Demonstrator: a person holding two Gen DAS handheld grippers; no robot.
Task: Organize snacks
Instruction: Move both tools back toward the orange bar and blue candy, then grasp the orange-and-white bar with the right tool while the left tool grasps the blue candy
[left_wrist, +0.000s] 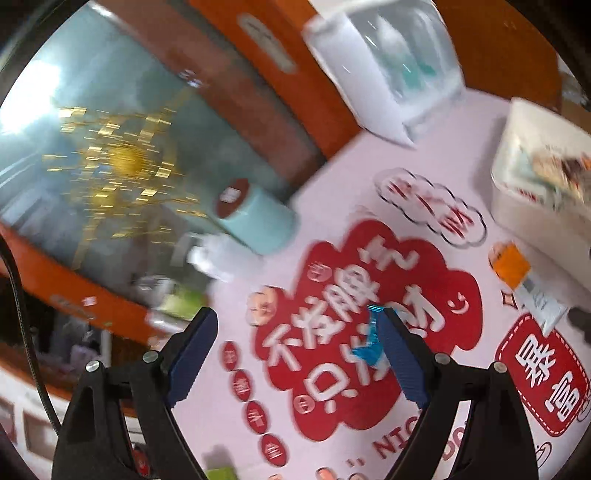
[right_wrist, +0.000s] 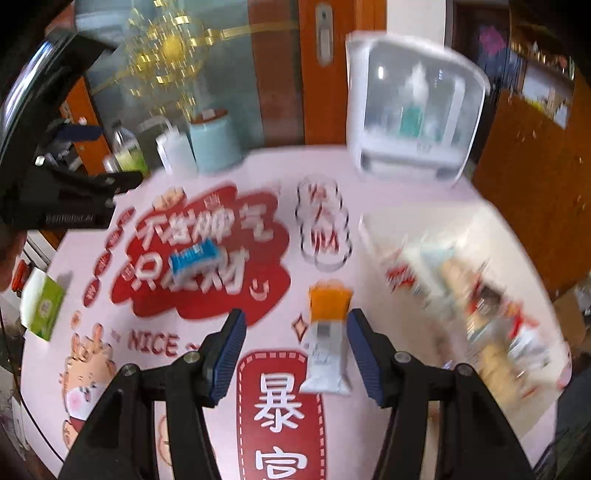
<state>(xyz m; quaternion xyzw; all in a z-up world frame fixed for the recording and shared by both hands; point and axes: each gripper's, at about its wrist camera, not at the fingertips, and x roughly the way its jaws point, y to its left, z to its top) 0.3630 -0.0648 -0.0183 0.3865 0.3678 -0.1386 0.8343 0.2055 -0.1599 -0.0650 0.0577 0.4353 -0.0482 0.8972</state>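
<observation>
Snack sorting, pink printed table: two hand-held grippers over loose packets.

Left gripper (left_wrist: 299, 325): jaws wide apart, nothing gripped; blue snack packet (left_wrist: 369, 339) lies on the table (left_wrist: 332, 177) just beside its right finger. Right gripper (right_wrist: 293, 328): jaws parted, nothing visibly pinched; orange-and-white snack packet (right_wrist: 327, 332) lies flat between them, by the right finger. White snack bin (left_wrist: 532, 173), partly filled, sits at the table's right.

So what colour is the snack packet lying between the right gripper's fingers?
Orange-and-white snack packet; clearest in the right wrist view.
</observation>
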